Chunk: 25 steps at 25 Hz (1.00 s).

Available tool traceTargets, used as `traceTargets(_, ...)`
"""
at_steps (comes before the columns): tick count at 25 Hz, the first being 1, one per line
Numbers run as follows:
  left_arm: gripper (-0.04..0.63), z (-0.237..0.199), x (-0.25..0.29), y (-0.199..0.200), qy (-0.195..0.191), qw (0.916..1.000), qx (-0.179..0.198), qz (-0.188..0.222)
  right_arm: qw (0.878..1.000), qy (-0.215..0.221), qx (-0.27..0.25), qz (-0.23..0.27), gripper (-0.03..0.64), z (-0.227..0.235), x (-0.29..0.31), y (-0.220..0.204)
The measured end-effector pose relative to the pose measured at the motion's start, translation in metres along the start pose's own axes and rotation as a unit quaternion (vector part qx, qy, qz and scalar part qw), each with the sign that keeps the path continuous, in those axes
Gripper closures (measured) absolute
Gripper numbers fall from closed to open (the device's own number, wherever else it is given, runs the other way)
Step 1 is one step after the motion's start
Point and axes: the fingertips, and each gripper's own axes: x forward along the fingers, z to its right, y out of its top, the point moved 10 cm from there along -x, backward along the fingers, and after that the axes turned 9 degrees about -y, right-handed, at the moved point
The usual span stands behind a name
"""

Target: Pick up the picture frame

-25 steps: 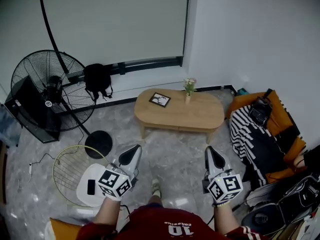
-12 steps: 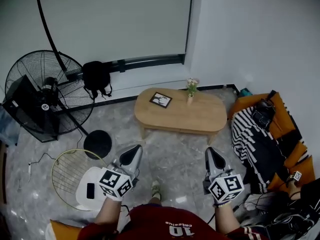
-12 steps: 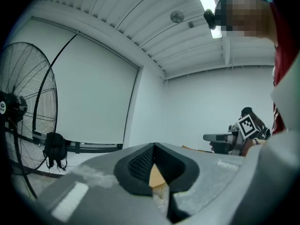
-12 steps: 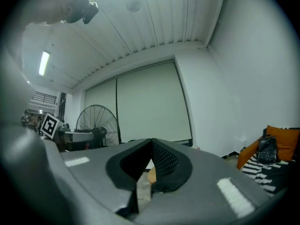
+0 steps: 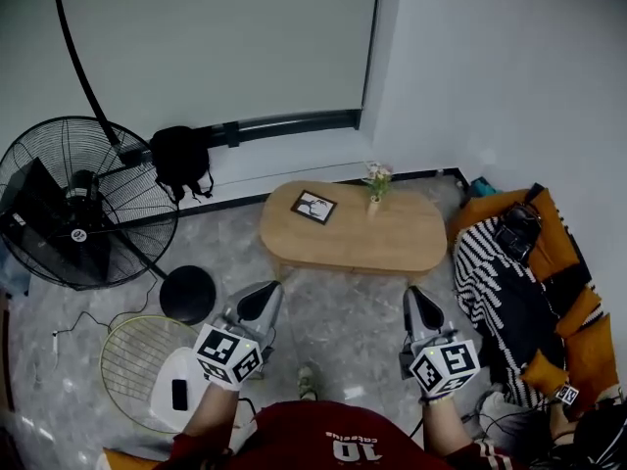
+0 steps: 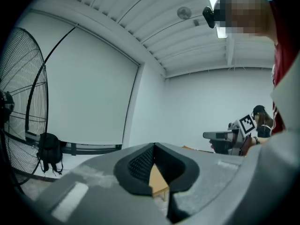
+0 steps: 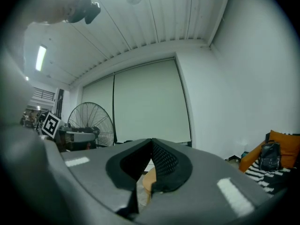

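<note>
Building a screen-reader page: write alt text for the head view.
A picture frame lies flat on an oval wooden table beside a flower vase. Nearer the camera, the left gripper and right gripper, both shut and empty, point toward it.

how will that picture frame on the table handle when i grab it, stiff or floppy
Probably stiff: the picture frame looks like a flat, straight-edged dark rectangle. It lies flat on the table, so it likely slides before a jaw gets under an edge. It looks thin, so probably light.
</note>
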Motion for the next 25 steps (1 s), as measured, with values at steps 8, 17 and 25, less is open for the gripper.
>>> traceTargets(8,0.592,-0.067,0.022,0.013,-0.011,0.9999,-0.007,0.009,1.0,0.012,-0.021,-0.001,0.626,-0.031,0.068,0.01)
traceTargets(17,0.592,-0.109,0.035,0.014,-0.011,0.9996,-0.021,0.014,1.0,0.005,-0.03,-0.01,0.626,-0.037,0.102,0.011)
traceTargets(25,0.592,-0.121,0.068,0.008,-0.003,0.9997,-0.025,-0.002,0.999,0.021,-0.02,-0.015,0.626,-0.012,0.137,0.011)
